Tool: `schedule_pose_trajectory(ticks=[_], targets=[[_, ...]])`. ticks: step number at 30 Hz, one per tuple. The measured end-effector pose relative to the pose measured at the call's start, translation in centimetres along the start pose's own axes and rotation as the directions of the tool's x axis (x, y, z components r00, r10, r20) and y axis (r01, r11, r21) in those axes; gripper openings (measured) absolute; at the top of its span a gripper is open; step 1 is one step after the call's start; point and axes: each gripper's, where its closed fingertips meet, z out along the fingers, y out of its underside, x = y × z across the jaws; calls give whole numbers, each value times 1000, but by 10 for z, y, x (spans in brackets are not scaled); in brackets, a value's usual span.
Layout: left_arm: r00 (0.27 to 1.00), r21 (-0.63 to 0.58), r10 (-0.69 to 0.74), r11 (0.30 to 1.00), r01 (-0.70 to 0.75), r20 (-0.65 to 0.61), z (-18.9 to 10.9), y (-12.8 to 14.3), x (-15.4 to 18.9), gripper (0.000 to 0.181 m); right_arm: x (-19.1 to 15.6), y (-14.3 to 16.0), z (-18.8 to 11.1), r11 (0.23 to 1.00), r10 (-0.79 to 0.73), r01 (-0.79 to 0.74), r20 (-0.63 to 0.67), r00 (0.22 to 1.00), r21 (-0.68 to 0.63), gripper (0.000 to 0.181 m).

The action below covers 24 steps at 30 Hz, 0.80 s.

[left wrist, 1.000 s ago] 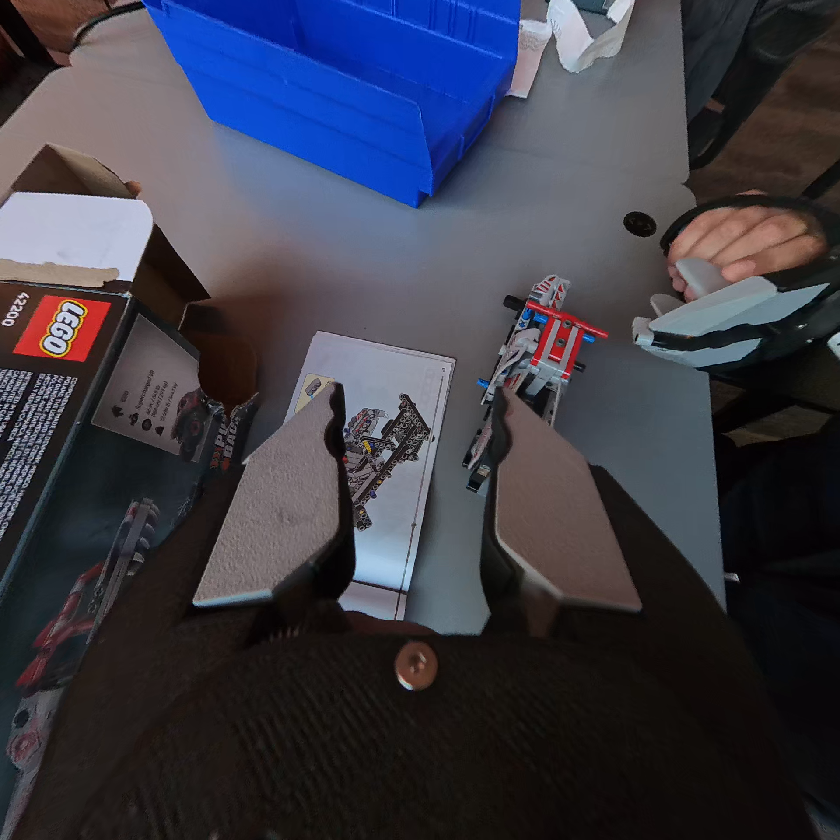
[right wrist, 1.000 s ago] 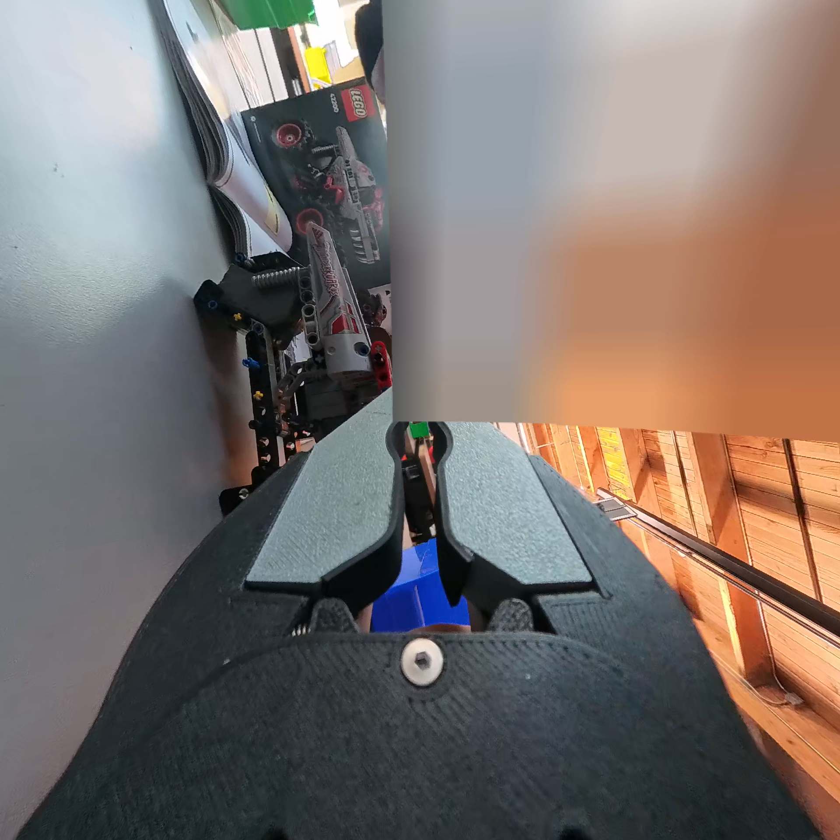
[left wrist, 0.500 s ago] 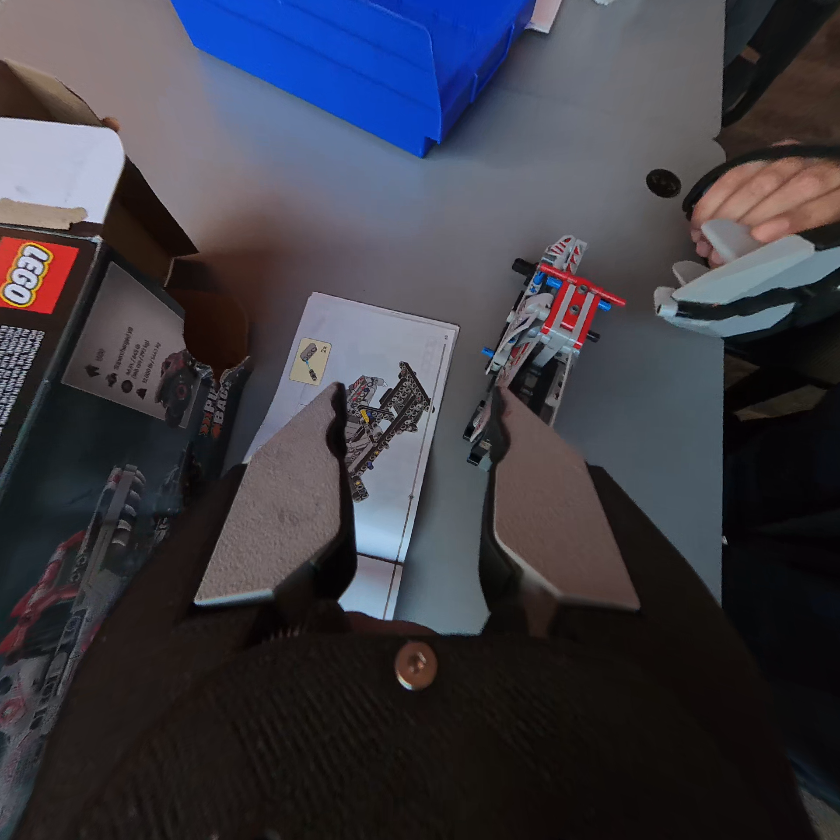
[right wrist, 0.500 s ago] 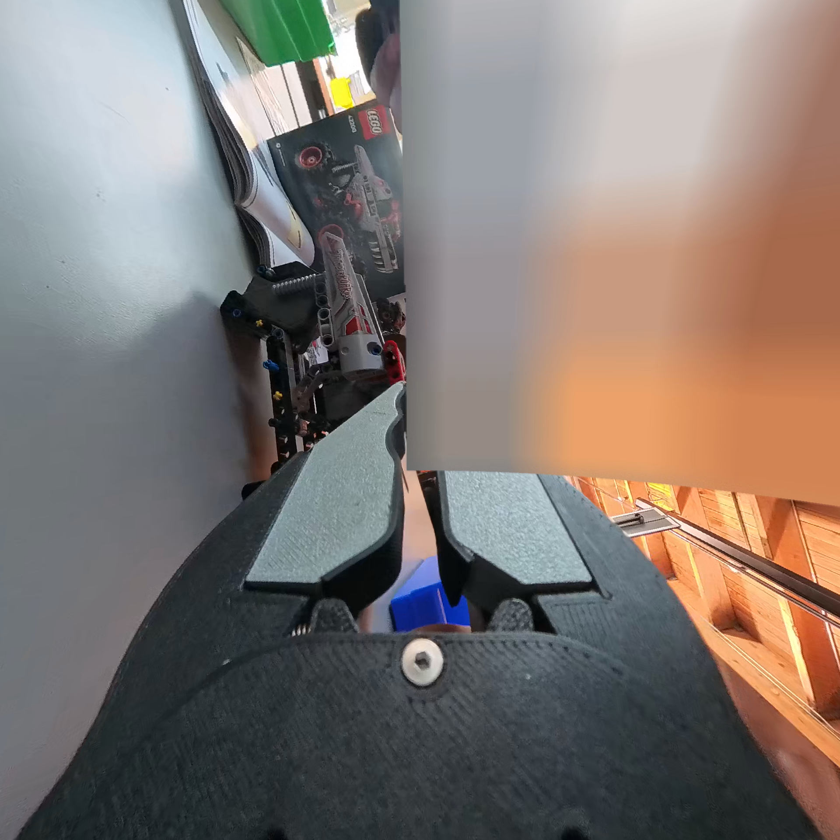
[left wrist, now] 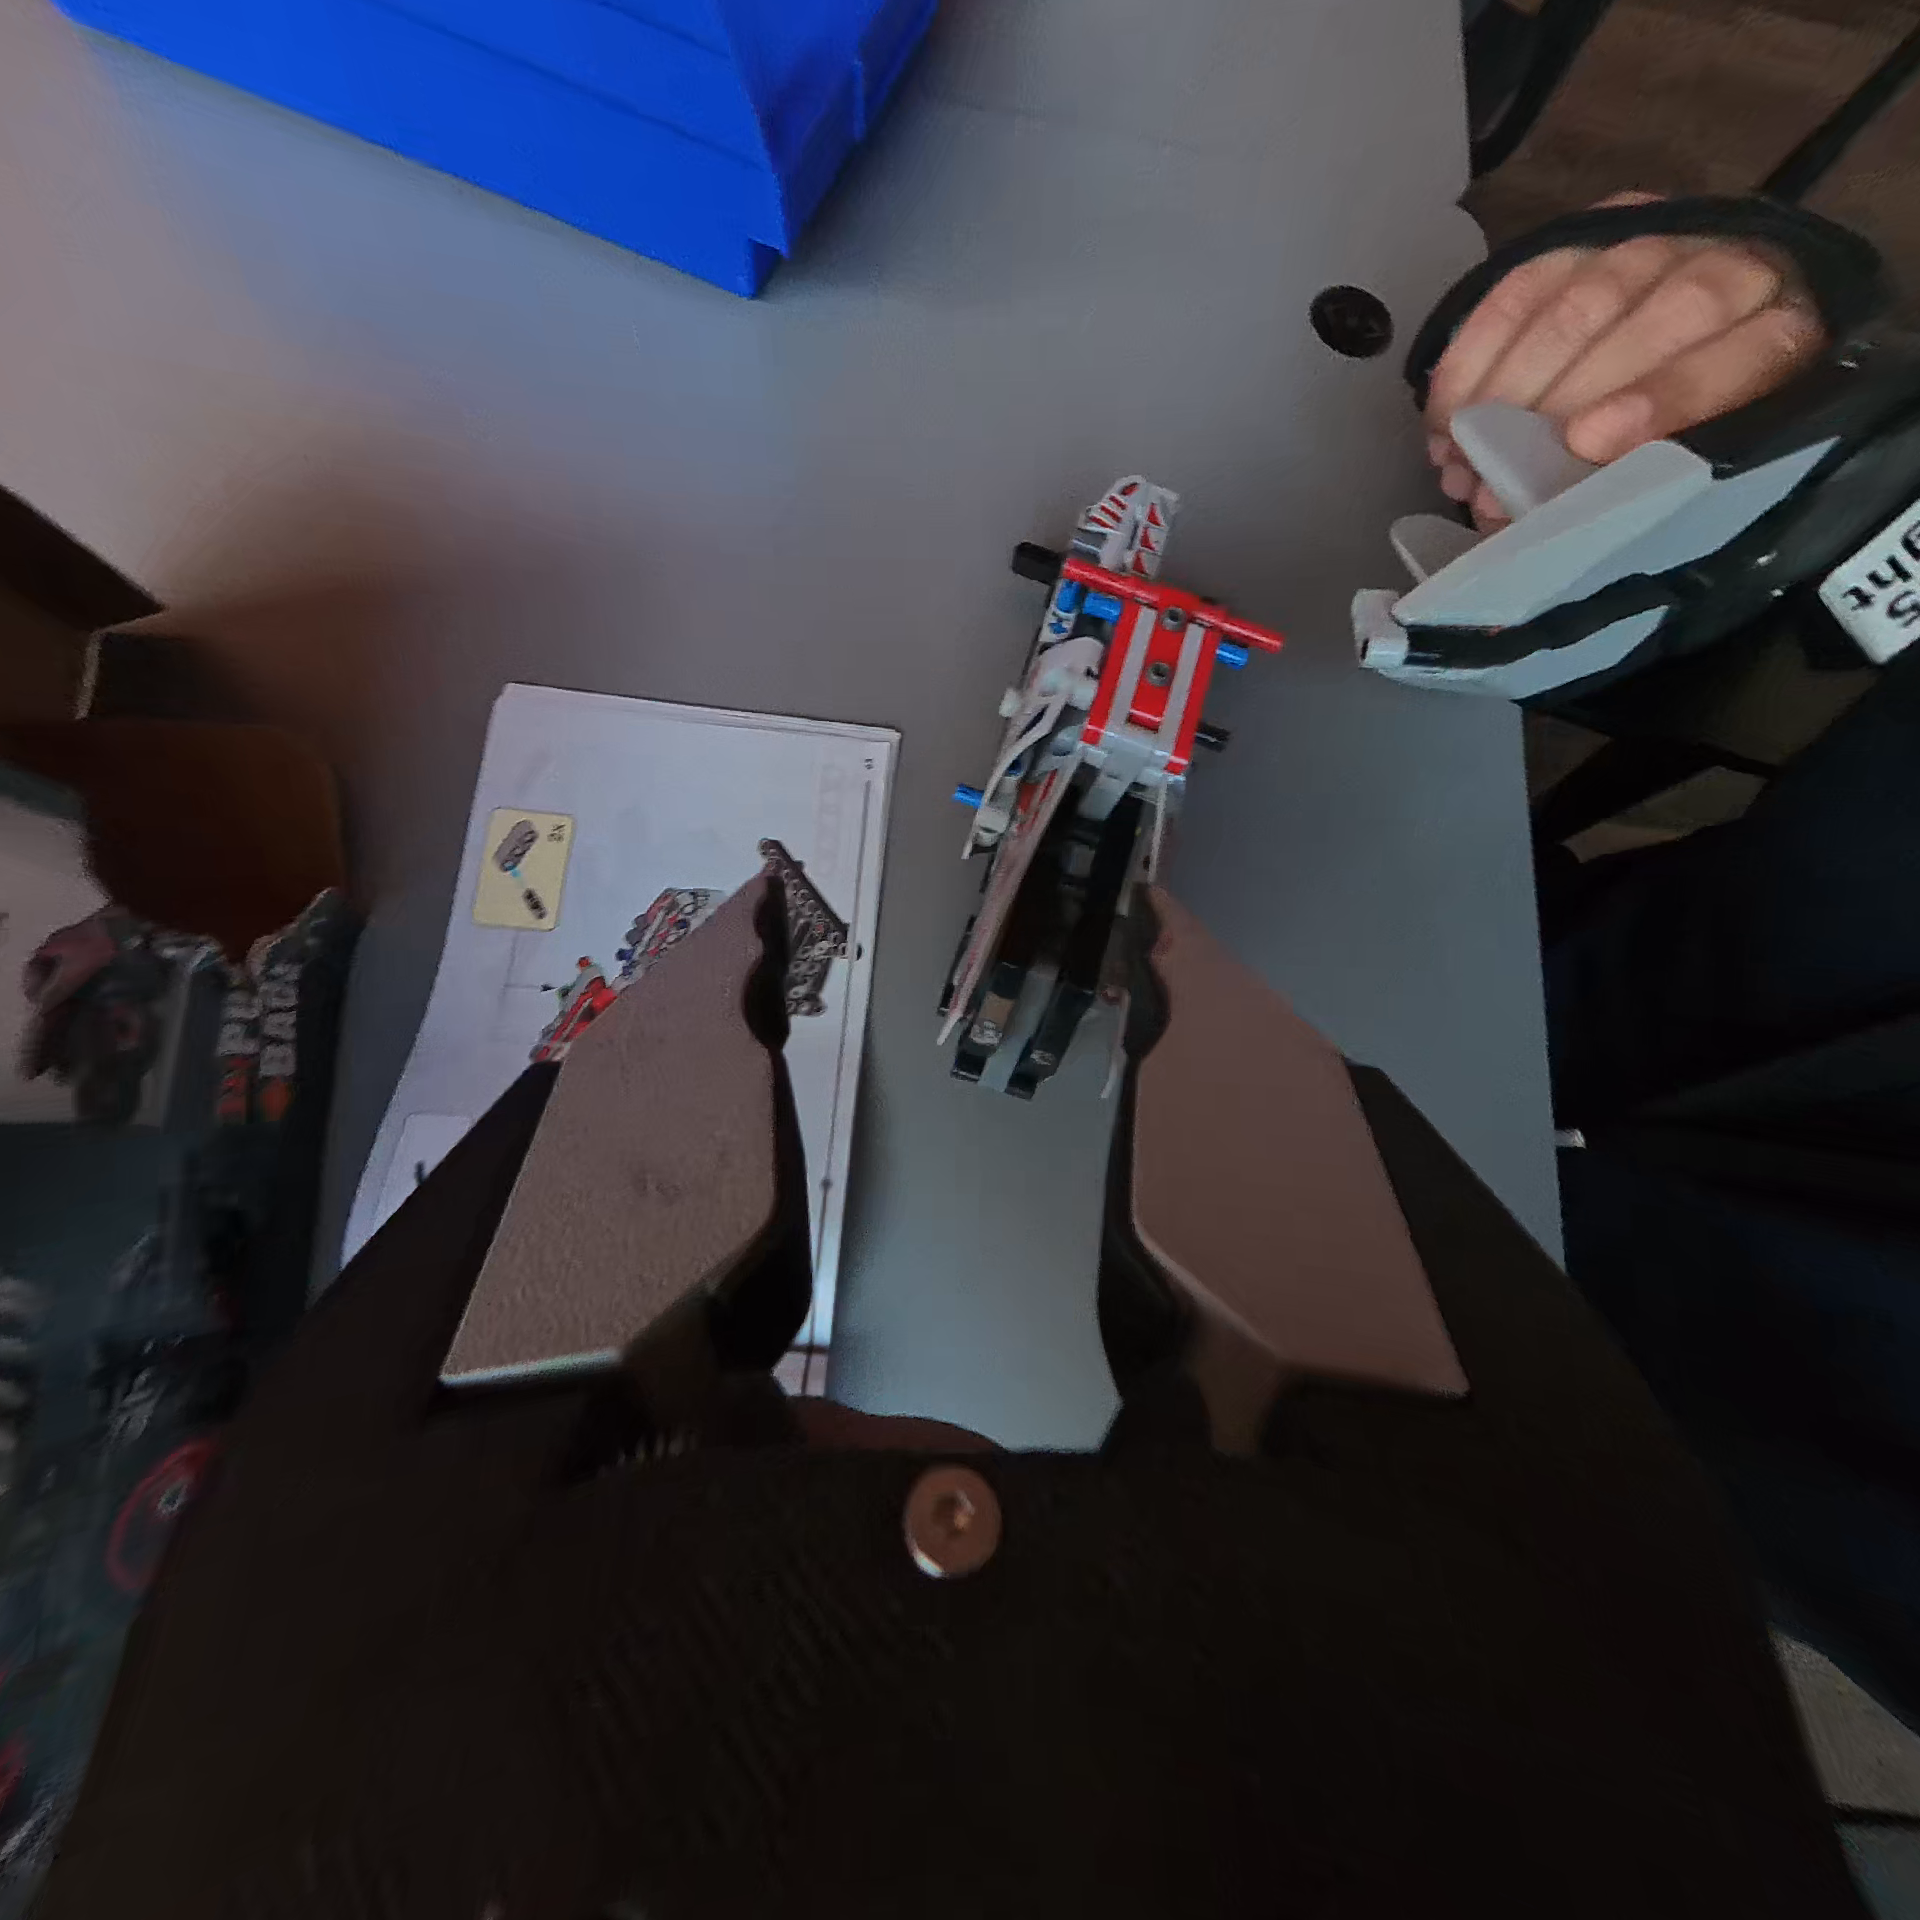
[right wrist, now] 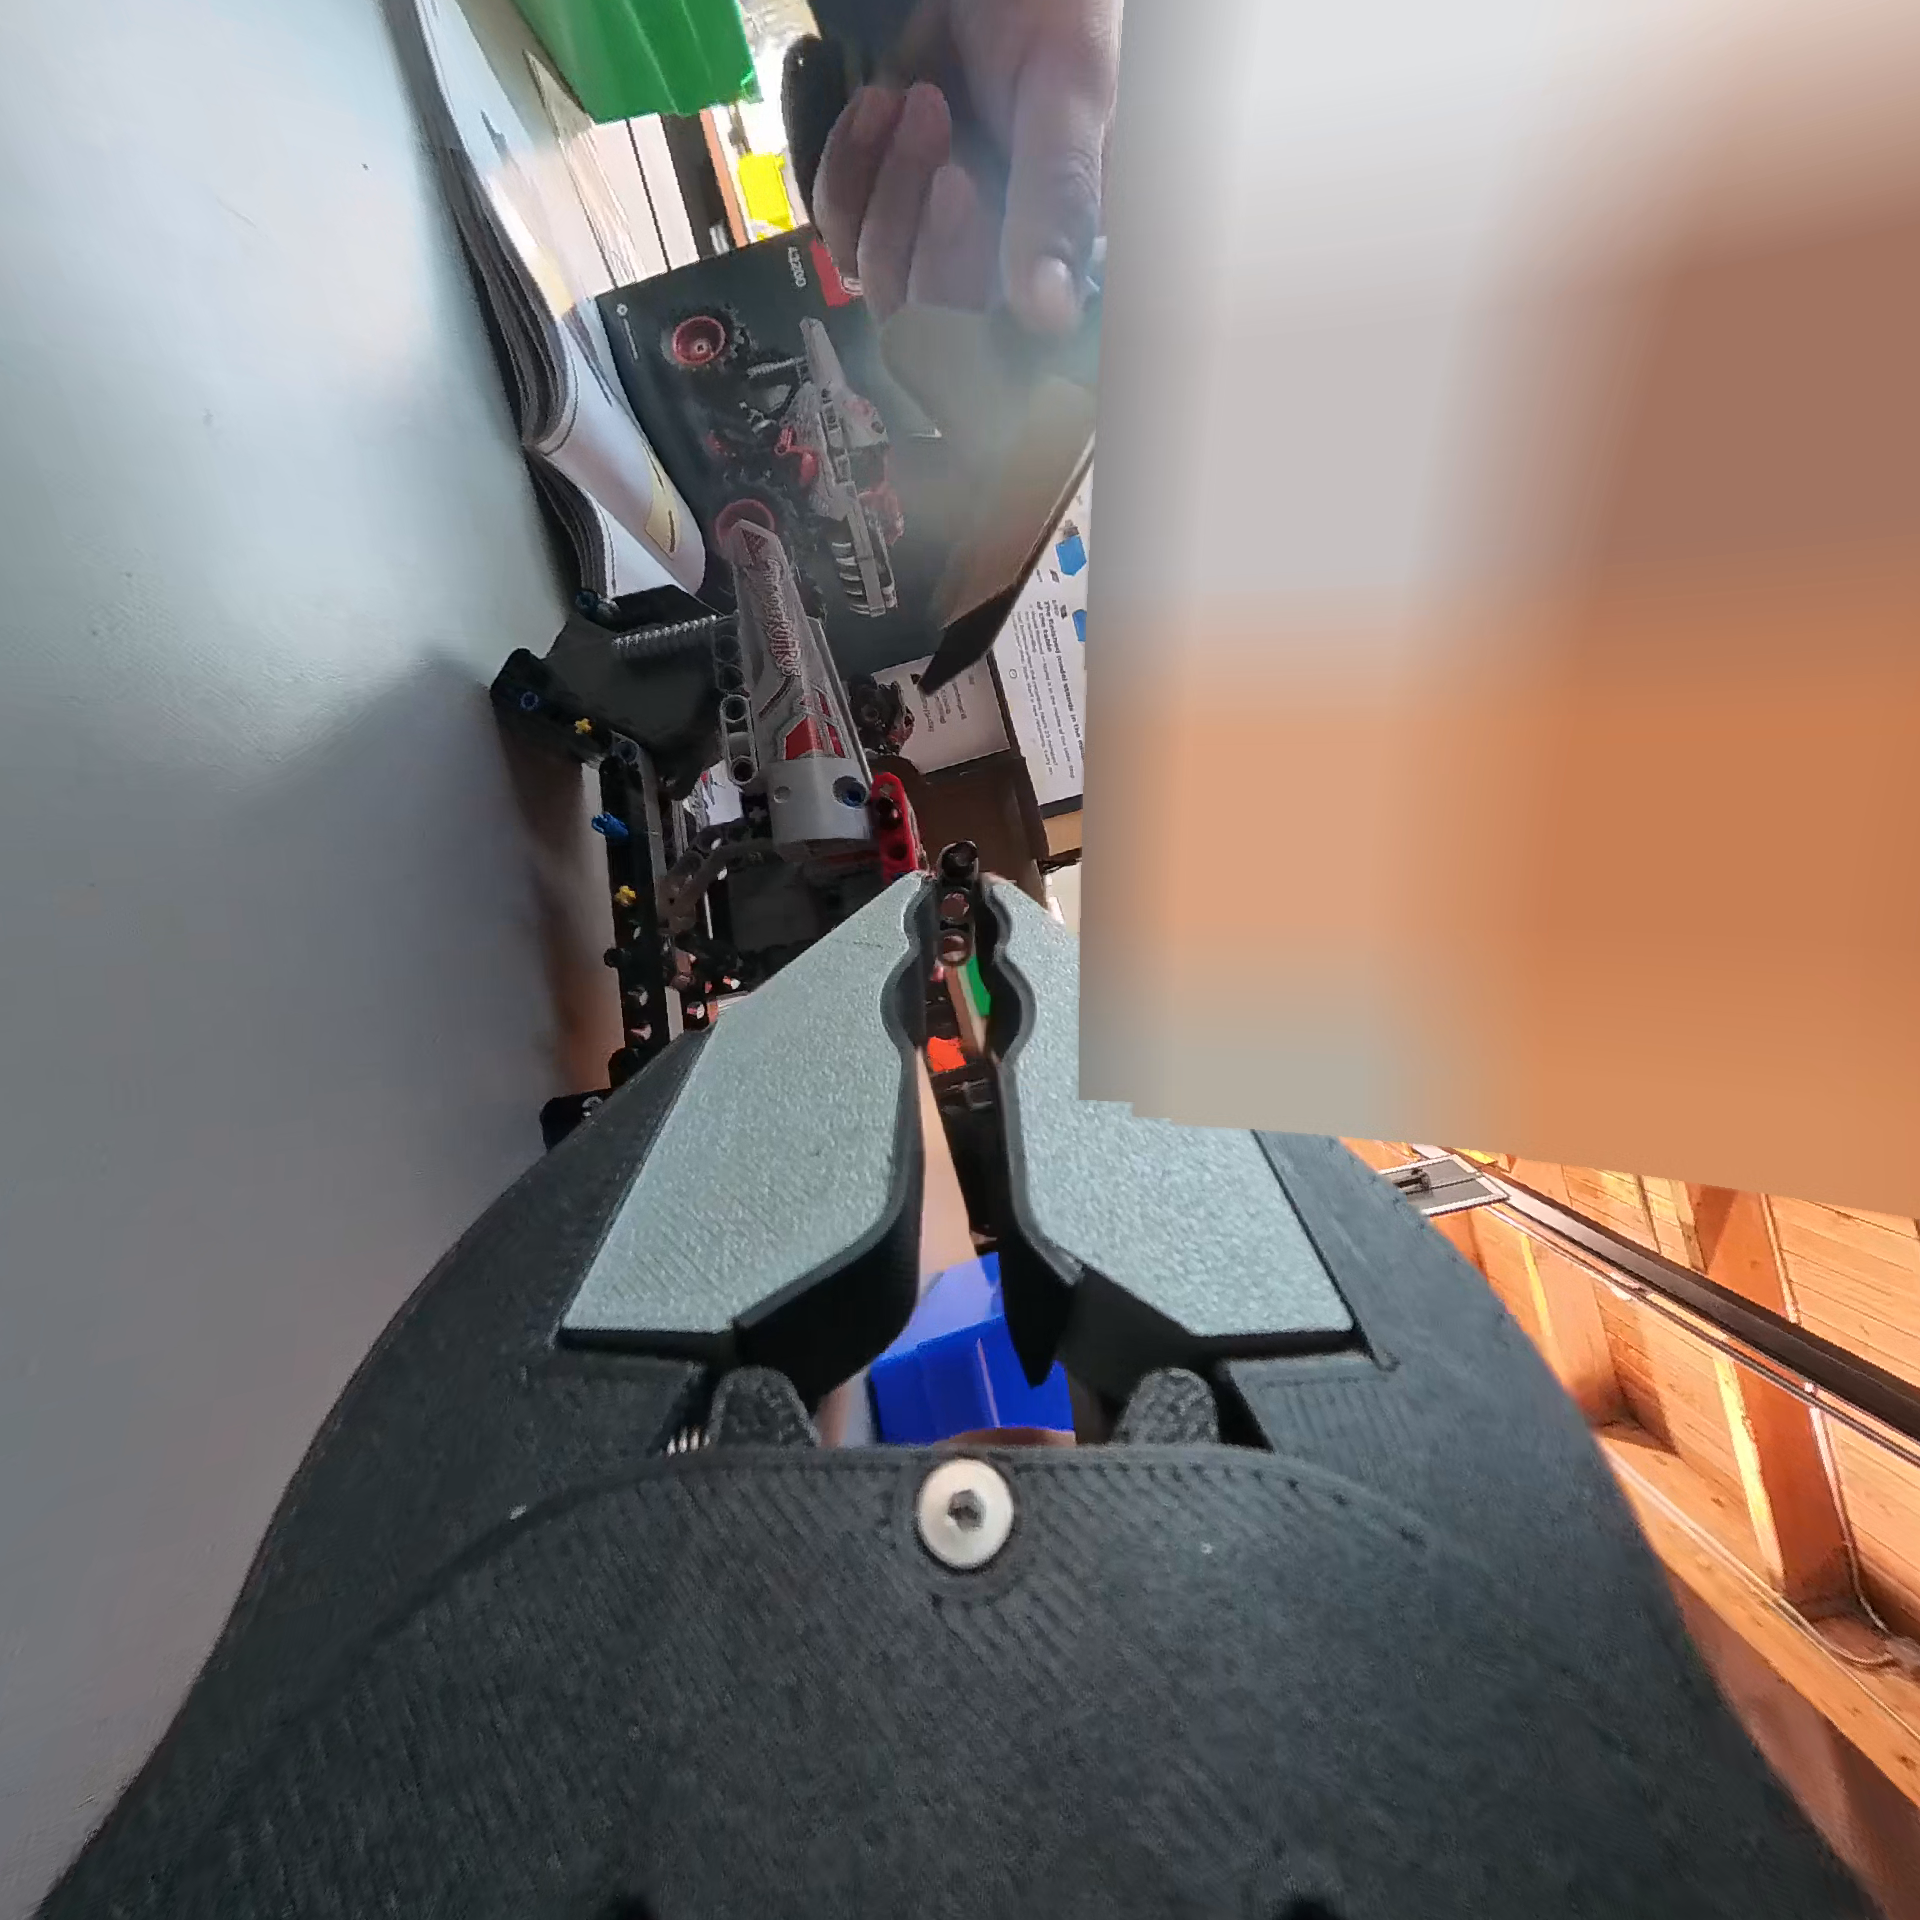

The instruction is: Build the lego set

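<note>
**Left gripper spread over the model, right gripper pinching a black beam**

The left gripper [left wrist: 951, 914] hangs above the grey table [left wrist: 582, 499] with its fingers spread wide and nothing between them. Its right fingertip overlaps the near end of the partly built lego model [left wrist: 1091, 790]; whether it touches is unclear. The model, red, white and black, lies lengthwise away from the gripper, close to the table's right edge. Just left of it lies the open instruction booklet [left wrist: 665, 831], partly under the left finger. Bare table stretches beyond both, up to the blue bin [left wrist: 582, 114] at the far side. The printed set box [left wrist: 156, 1091] crowds the left margin.

The right gripper [right wrist: 954, 914] is pressed onto a short black holed beam [right wrist: 952, 914], which stands up between the fingertips. It sits off the table's right edge, level with the model's far end, held by a hand [left wrist: 1621, 322]. In the right wrist view the table appears as a wall on the left, with the model just ahead of the fingertips and the box behind it.
</note>
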Motion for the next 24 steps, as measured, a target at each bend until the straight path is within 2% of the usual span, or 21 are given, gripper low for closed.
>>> schedule_pose_trajectory(ticks=[1, 4, 10, 14, 17, 24], targets=[[1000, -3, 13, 1000, -13, -21, 4, -1, 5, 64, 0, -1, 0, 1000, -15, 15, -7, 1000, 0, 4], [994, -2, 45, 999, -46, -95, 14, -4, 23, 65, 0, -2, 1, 999, -42, 42, -20, 999, -6, 4], [986, -13, 113, 993, -116, -119, 36, -10, 34, 63, 2, -5, 4, 989, -147, 145, -71, 987, -21, 3], [977, -15, 150, 988, -154, -151, 42, -9, 42, 62, 11, -14, -2, 957, -285, 290, -187, 940, -5, 3], [976, -17, 154, 987, -159, -156, 44, -9, 43, 62, 11, -18, -6, 934, -345, 358, -222, 912, 19, 4], [976, -58, 163, 983, -172, -143, 51, -1, 40, 61, 11, -15, -6, 925, -365, 380, -226, 903, 24, 4]])
